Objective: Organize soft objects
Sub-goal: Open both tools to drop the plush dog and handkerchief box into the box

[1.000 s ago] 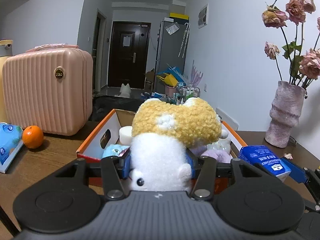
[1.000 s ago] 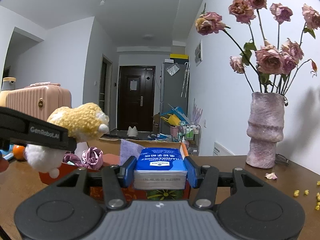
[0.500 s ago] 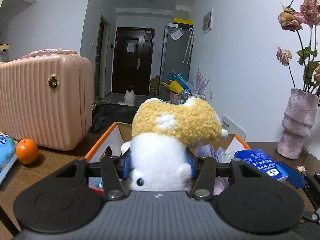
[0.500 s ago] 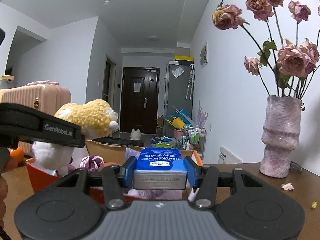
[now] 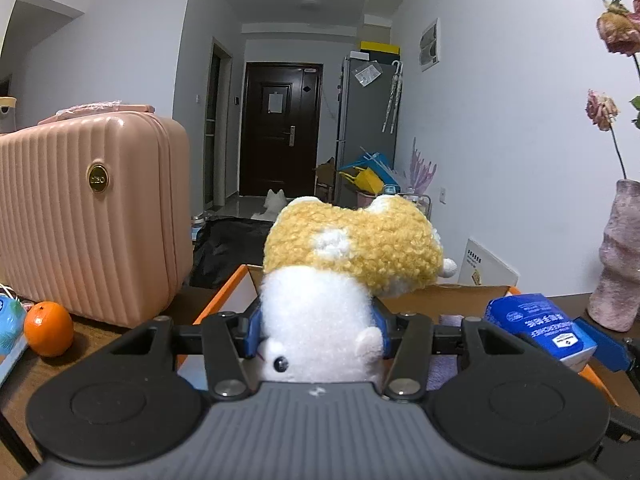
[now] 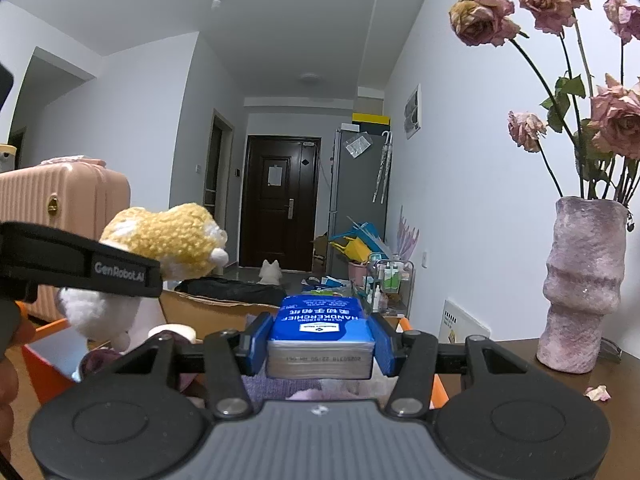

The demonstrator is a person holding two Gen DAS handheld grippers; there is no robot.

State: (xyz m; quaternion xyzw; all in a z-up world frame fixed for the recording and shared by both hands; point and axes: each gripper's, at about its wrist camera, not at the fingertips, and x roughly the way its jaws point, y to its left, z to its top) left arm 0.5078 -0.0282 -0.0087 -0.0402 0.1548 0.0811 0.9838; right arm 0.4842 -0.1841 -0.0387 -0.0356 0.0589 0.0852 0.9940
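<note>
Both grippers had moved closer over the orange-rimmed cardboard box (image 5: 224, 294) since a second earlier, the pink suitcase (image 5: 92, 216) looming larger. The left gripper (image 5: 318, 330) clamped a plush toy (image 5: 340, 272), fluffy white body between the blue pads, curly yellow head above the box. The right gripper (image 6: 320, 344) squeezed a blue handkerchief tissue pack (image 6: 320, 326), white-sided, also above the box, beside the pink vase (image 6: 580, 284).

Plush toy (image 5: 340, 276) left of tissue pack (image 5: 540, 328)
</note>
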